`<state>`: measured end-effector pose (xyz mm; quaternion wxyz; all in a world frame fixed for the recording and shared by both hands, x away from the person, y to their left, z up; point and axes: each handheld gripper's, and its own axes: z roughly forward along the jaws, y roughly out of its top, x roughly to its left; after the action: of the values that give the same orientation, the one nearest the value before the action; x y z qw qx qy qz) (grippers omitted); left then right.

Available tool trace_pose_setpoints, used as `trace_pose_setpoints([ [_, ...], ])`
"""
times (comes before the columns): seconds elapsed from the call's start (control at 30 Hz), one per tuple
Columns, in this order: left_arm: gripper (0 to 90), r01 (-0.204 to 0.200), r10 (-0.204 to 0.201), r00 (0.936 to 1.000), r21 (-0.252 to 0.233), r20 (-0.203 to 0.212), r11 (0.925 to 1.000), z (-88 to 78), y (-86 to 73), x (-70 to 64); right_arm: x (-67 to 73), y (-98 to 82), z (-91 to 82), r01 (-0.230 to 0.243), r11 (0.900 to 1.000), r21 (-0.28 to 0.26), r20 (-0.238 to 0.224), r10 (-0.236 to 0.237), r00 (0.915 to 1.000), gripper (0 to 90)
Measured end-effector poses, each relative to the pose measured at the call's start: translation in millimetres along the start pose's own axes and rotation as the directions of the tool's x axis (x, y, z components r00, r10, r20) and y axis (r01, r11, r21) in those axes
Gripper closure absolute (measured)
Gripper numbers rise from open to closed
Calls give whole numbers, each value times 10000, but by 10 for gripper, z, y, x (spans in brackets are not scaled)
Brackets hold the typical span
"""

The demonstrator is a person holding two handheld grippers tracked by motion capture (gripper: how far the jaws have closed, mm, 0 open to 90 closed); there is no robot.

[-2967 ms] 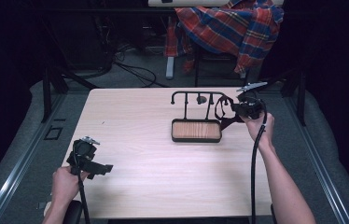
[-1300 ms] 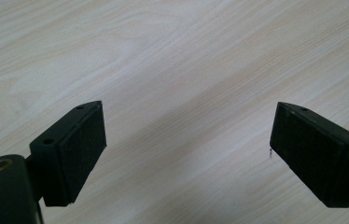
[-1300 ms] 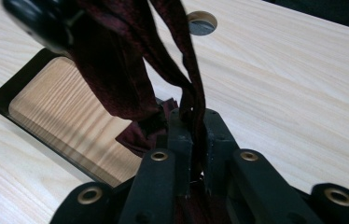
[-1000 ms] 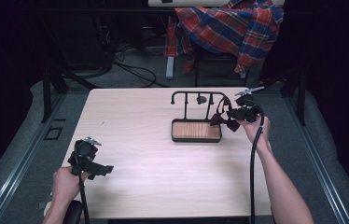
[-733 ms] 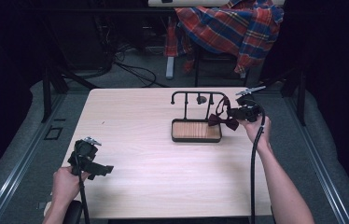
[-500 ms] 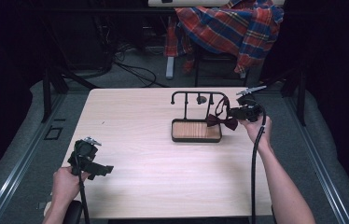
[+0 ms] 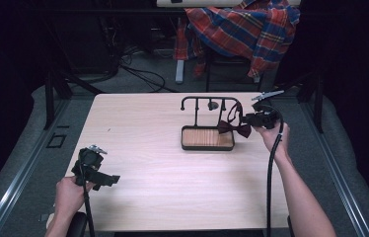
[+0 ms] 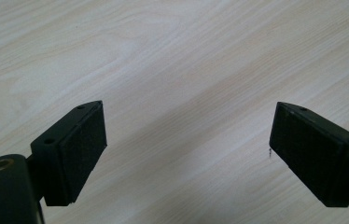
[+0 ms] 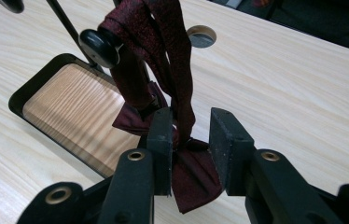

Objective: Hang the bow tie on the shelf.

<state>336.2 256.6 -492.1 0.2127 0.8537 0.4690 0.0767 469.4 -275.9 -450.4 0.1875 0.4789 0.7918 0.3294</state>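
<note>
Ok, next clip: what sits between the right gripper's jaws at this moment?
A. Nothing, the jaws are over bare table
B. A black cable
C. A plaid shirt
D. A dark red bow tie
D: in the right gripper view the right gripper has its jaws on either side of the dark red bow tie, whose strap runs up over a knob of the black stand.

A stand [image 7: 207,138] is sitting on the table [image 7: 172,187], right of centre toward the far edge. A bow tie [image 7: 234,128] is hanging at its right end. The right gripper [image 7: 246,119] is sitting just right of it; the left gripper [image 7: 108,178] is hovering near the front left corner.
</note>
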Motion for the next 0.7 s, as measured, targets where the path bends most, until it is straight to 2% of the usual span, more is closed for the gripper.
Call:
trace_pose_setpoints([
  [0.33, 113, 11, -11, 10000, -12, -2, 10000, -1, -2, -3, -12, -29, -85, -19, 9999, 148, 146, 17, 9999, 691],
  [0.7, 114, -16, 16, 10000, -45, -46, 10000, -6, 0, -7, 53, -62, -223, 245, 9992, 301, 325, -255, 9991, 666],
])
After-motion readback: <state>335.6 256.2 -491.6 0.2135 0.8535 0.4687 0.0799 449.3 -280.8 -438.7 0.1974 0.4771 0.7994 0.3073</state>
